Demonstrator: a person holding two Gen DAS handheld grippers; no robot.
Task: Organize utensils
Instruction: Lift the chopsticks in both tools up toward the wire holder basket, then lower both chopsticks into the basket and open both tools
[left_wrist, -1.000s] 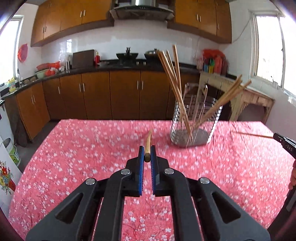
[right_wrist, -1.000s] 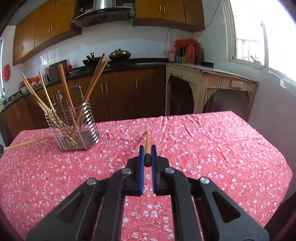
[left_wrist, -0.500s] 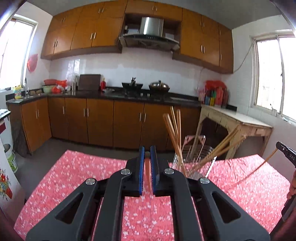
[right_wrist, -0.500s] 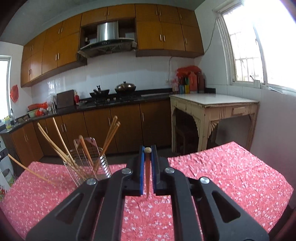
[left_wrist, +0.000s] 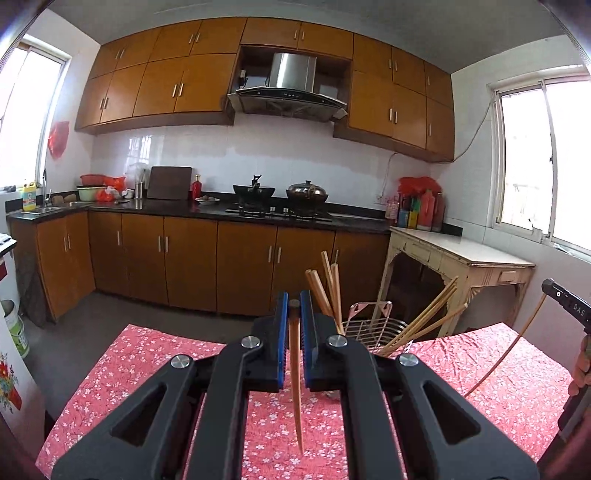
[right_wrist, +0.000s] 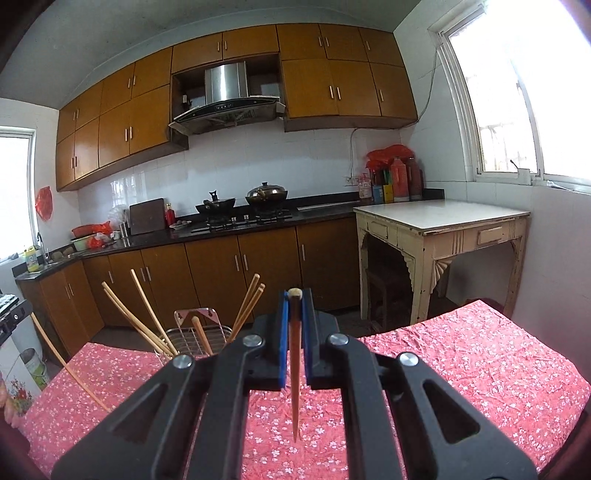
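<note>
Each gripper pinches one wooden chopstick near its thick end, so the long thin part hangs free below the jaws, and that is where trouble could start. The left gripper (left_wrist: 294, 325) has its blue pads pressed together on the left chopstick (left_wrist: 296, 391), whose tip dangles toward the camera over the red flowered tablecloth (left_wrist: 147, 365). The right gripper (right_wrist: 294, 321) is clamped the same way on the right chopstick (right_wrist: 294, 387), with the pale round end showing just above the pads.

A grip so close to one end leaves the stick free to swing or pivot between the pads, so a quick tilt could let it slip out and drop on the cloth. The wire holder (left_wrist: 373, 328) already bristles with chopsticks leaning out in several directions; a lowered tip may well strike one of them or catch on the wire rim instead of going in, and a hard knock might tip the holder.

In the left view the holder stands just right of the jaws and beyond them, partly hidden by the gripper body. In the right view the same holder (right_wrist: 199, 332) sits to the left of the jaws, also past them. Both held sticks are apart from it
</note>
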